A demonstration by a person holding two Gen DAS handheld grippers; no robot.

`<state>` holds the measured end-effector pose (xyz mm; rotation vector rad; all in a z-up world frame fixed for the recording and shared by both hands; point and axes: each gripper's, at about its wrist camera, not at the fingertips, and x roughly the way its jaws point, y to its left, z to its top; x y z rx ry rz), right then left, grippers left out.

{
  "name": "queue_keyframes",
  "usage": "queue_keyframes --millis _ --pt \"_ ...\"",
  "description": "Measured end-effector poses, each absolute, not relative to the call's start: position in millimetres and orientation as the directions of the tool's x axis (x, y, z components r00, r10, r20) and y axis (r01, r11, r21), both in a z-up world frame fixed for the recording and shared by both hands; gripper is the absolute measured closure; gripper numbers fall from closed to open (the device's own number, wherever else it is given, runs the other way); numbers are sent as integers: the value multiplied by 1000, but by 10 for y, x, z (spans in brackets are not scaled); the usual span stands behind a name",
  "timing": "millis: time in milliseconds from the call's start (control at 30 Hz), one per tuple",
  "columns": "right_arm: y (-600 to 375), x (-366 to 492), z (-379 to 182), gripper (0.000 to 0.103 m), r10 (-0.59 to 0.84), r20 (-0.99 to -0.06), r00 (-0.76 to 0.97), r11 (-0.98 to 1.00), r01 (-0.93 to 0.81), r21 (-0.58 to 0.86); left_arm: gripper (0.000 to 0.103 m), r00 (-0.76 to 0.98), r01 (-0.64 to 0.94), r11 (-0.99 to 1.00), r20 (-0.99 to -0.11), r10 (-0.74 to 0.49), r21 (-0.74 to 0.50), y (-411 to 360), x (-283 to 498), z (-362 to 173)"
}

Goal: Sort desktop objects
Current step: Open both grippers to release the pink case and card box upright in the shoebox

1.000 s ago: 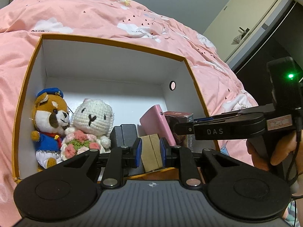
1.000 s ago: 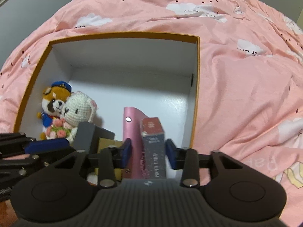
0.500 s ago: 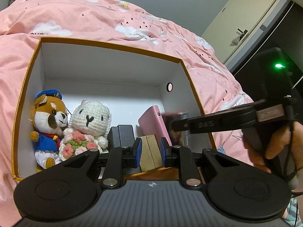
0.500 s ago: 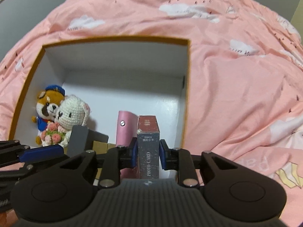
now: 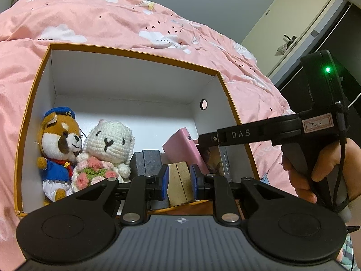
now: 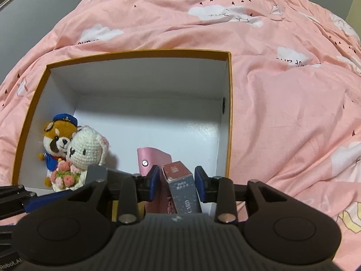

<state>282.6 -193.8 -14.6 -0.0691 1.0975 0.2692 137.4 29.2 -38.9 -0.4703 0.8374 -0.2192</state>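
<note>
A white box with an orange rim (image 5: 135, 54) lies on a pink bedspread. My left gripper (image 5: 179, 181) hovers at its near wall, shut on a tan box (image 5: 180, 174) that stands upright between the blue pads. My right gripper (image 6: 176, 180) is over the near right corner. Its jaws are opening around a dark photo card box (image 6: 182, 189), which leans left against a pink case (image 6: 153, 158). A gap shows on each side of the card box. A person's hand (image 5: 325, 164) holds the right gripper's handle.
A fox plush in a blue cap (image 5: 61, 140) and a white crochet bunny with a bouquet (image 5: 108, 142) sit at the box's left wall. A dark grey box (image 5: 146, 160) stands beside the tan one. The box's far half (image 6: 146, 122) is bare floor. A door (image 5: 288, 29) is at right.
The right gripper's pads, pressed on the photo card box half a second ago, have spread apart, and the card box now leans left. The left gripper and tan box have not moved.
</note>
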Motion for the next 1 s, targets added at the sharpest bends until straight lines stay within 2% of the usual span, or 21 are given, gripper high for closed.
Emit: queue_keyframes --millis 333,367,433,567,700,900,1000 --pt "-1911 2685 -158 69 138 -894 427 937 -350 -23 81 651 2 870 -660 -375 -492 311 1400 -442" --pt "-1891 2679 -175 73 129 -894 430 933 -358 -38 81 651 3 871 -660 -375 -492 309 1394 -442" --pt "-1886 2657 -189 74 131 -888 441 929 -368 -46 81 656 4 870 -655 -375 -493 321 1373 -430" --pt "-1984 2627 -75 79 135 -878 459 946 -322 -23 81 669 -2 863 -642 -375 -506 368 1350 -411" --pt "-1995 2680 37 79 79 -889 451 961 -272 -53 81 677 19 853 -620 -395 -522 371 1331 -392" --pt "-1833 2878 -165 78 63 -939 337 971 -238 -20 81 692 33 837 -592 -414 -547 427 1259 -377" --pt "-1777 2912 -175 78 52 -937 345 974 -226 -29 81 691 35 831 -587 -421 -555 447 1251 -395"
